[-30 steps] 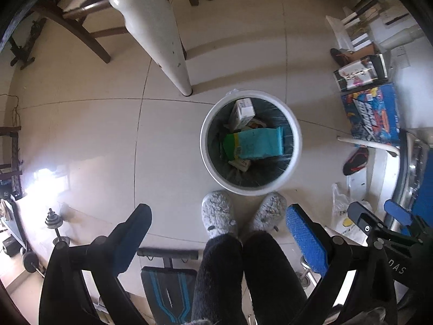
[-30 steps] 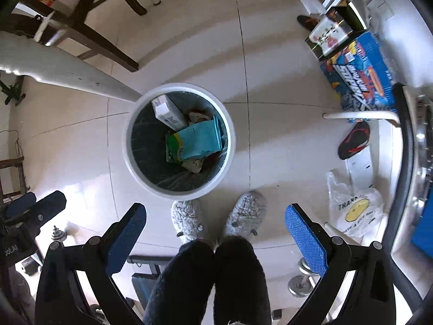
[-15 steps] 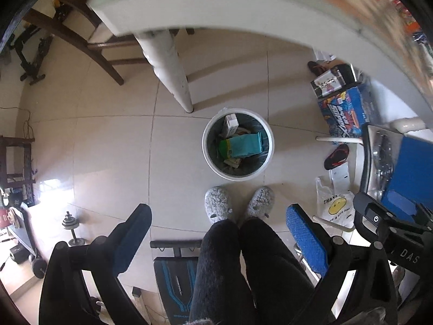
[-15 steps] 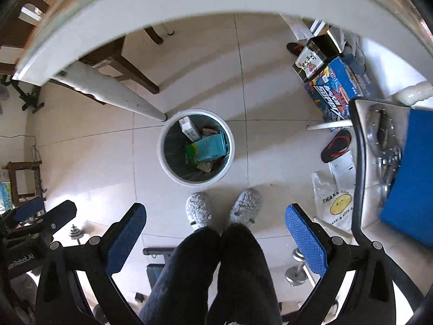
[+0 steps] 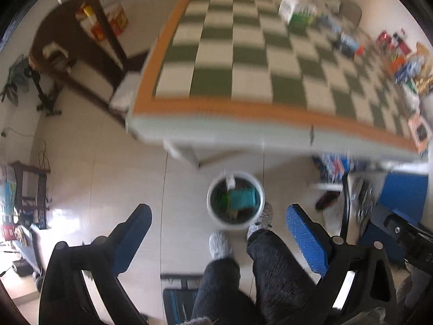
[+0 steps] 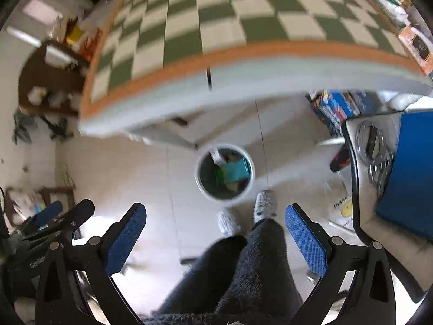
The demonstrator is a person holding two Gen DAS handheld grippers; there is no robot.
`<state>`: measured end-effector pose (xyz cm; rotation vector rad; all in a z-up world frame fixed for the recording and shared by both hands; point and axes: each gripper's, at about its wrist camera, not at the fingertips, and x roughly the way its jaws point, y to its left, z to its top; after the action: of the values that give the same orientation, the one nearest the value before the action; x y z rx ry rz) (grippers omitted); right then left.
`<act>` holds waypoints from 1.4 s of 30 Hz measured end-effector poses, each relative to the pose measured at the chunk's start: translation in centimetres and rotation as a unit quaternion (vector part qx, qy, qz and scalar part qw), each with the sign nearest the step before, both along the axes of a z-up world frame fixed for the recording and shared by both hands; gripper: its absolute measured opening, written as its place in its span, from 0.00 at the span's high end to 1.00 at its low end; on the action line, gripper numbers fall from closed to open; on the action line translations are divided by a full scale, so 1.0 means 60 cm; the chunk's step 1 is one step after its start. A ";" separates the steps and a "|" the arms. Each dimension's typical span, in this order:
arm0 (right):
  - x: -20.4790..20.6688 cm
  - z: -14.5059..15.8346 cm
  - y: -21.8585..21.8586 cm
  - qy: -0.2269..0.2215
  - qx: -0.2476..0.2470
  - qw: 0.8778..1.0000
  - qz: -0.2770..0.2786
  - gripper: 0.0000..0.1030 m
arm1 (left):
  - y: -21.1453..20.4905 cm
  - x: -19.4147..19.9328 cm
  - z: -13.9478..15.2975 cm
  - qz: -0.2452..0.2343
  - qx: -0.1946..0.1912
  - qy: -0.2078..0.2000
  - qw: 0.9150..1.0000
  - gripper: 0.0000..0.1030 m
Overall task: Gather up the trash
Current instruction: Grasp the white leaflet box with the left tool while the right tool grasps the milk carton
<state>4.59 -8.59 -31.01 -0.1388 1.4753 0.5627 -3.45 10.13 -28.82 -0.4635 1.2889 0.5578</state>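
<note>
In the left wrist view, the left gripper (image 5: 217, 233) hangs released, its blue-padded fingers (image 5: 305, 239) spread wide with nothing between them. Beyond them on the tiled floor stands the white trash bin (image 5: 235, 200), just beside the person's grey slippers (image 5: 220, 244). Inside the bin lie a teal packet (image 5: 241, 198) and a small white carton (image 5: 230, 183). Farther off, the table (image 5: 243, 59) with its green-and-white checkered cloth fills the upper half, blurred; scattered packets (image 5: 406, 62) crowd its right side and a white box (image 5: 291, 8) sits near its far end.

In the right wrist view, the right gripper (image 6: 215, 234) is likewise released and empty-handed, fingers (image 6: 304, 239) wide apart. The trash bin (image 6: 225, 174) sits on the floor beyond the slippers (image 6: 263, 202), near a table leg (image 6: 167, 136), with the teal packet (image 6: 235, 172) inside. To the right, a blue printed box (image 6: 338, 107) rests on the floor under the table edge.
</note>
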 end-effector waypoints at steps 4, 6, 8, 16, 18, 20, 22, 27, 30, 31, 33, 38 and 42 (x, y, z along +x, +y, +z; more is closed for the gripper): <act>0.098 0.055 0.010 -0.021 0.025 0.999 -0.022 0.00 | 0.034 0.097 0.042 -0.003 0.018 -0.025 1.000 0.01; 0.164 0.068 0.013 -0.028 0.029 0.999 -0.034 0.00 | 0.050 0.161 0.054 -0.005 0.030 -0.028 0.999 0.01; 0.234 0.071 0.018 -0.030 0.029 0.998 -0.046 0.00 | 0.068 0.232 0.060 -0.002 0.029 -0.031 0.999 0.01; 0.581 0.032 0.044 -0.020 0.004 0.996 -0.084 0.00 | 0.149 0.555 0.038 0.009 -0.015 -0.019 1.000 0.01; 0.667 0.017 0.048 -0.015 -0.003 0.995 -0.101 0.00 | 0.166 0.622 0.023 0.018 -0.038 -0.013 0.999 0.01; 0.738 0.000 0.051 -0.001 -0.010 0.993 -0.120 0.00 | 0.191 0.693 -0.004 0.030 -0.068 -0.009 0.997 0.01; 0.800 -0.018 0.055 0.013 -0.004 0.991 -0.136 0.00 | 0.210 0.744 -0.031 0.043 -0.092 -0.006 0.995 0.01; 0.918 -0.059 0.088 0.031 -0.009 0.988 -0.153 0.00 | 0.245 0.829 -0.094 0.071 -0.125 0.021 0.989 0.01; 0.968 -0.085 0.112 0.040 -0.011 0.986 -0.160 0.00 | 0.253 0.857 -0.122 0.076 -0.136 0.036 0.987 0.01; 0.977 -0.092 0.118 0.044 -0.010 0.986 -0.162 0.00 | 0.253 0.865 -0.133 0.076 -0.136 0.044 0.987 0.01; 0.996 -0.110 0.131 0.052 -0.010 0.985 -0.165 0.00 | 0.253 0.875 -0.147 0.072 -0.132 0.059 0.987 0.02; 1.026 -0.160 0.172 0.072 -0.031 0.984 -0.160 0.00 | 0.248 0.883 -0.169 0.061 -0.105 0.079 0.990 0.11; 1.035 -0.186 0.194 0.075 -0.050 0.983 -0.162 0.00 | 0.248 0.873 -0.159 0.059 -0.088 0.066 0.992 0.18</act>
<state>66.70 3.05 -42.17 0.0666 1.6321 0.2385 48.94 24.99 -38.35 -0.6614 1.4504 0.5828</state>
